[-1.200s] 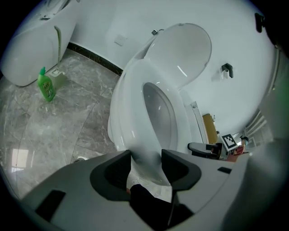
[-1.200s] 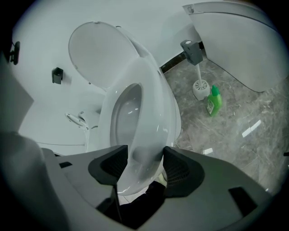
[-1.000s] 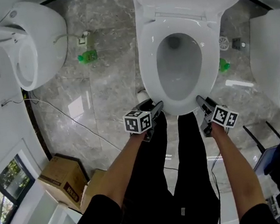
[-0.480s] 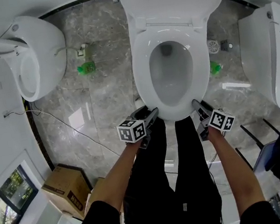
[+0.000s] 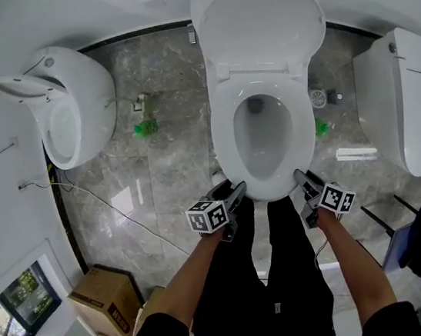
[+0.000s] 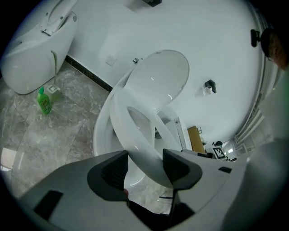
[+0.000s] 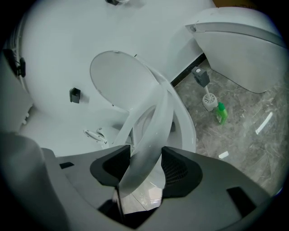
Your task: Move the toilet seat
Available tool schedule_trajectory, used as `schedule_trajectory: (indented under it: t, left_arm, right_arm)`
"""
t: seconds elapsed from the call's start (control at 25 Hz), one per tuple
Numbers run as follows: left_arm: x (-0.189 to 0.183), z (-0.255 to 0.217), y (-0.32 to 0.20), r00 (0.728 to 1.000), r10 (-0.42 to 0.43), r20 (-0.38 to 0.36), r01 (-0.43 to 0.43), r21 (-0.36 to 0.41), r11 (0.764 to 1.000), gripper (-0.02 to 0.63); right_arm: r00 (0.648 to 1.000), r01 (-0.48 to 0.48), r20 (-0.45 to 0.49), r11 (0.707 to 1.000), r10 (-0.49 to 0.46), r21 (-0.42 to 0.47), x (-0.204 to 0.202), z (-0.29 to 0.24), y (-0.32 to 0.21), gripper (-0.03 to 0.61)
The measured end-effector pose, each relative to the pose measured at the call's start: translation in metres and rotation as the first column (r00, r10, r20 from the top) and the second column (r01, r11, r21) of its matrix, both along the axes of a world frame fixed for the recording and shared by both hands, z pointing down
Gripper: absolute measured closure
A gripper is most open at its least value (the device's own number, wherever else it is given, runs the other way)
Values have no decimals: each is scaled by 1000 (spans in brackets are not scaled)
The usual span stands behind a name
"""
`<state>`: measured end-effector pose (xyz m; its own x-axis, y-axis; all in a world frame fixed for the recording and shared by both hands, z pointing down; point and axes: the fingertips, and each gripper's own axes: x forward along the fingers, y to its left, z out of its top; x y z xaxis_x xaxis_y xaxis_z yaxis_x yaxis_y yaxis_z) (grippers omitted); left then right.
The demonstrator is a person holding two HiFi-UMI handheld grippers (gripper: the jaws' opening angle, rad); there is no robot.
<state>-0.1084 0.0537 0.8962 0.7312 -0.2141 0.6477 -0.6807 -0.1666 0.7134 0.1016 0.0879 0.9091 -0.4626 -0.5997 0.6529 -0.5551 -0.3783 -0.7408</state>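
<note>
1. Left claw [image 5: 239, 191]: clenched on the front-left rim of the toilet seat [image 5: 224, 138]. In the left gripper view the white rim runs between the two pads, and both press on it.
2. Right claw [image 5: 303, 178]: clenched on the front-right rim of the same seat. In the right gripper view the rim slants between its pads.
3. Toilet seat: its front end is raised off the bowl [image 6: 101, 137] and tilted, with its back end under the lid [image 5: 258, 21]. Both gripper views show a gap between seat and bowl.
4. Lid: up, leaning back against the white wall.
5. The toilet stands at the far edge of the grey marble floor [image 5: 172, 169].
6. Surroundings: a second toilet [image 5: 76, 97] stands at the floor's left edge and a third [image 5: 395, 98] at its right edge. A green bottle [image 5: 145, 127] lies on the floor between the left and middle toilets. A cardboard box [image 5: 104, 298] sits toward the near-left corner.
</note>
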Motion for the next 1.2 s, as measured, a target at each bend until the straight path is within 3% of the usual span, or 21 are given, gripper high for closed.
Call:
schedule_trajectory:
  t: [0.36, 0.72, 1.04, 1.2]
  left_arm:
    - [0, -43, -24, 998, -18, -57, 18, -3, 1000, 364]
    - [7, -85, -51, 997, -29, -76, 25, -50, 998, 351]
    - [14, -114, -76, 994, -80, -73, 74, -81, 994, 348]
    - [18, -129, -85, 993, -107, -54, 101, -112, 989, 350]
  right_arm:
    - [992, -129, 9, 992, 129, 9, 3, -40, -22, 353]
    - [964, -257, -73, 966, 255, -22, 12, -78, -49, 353]
    - [938, -345, -20, 939, 345, 2, 21, -107, -70, 348]
    - [939, -344, 19, 939, 344, 10, 24, -122, -77, 347]
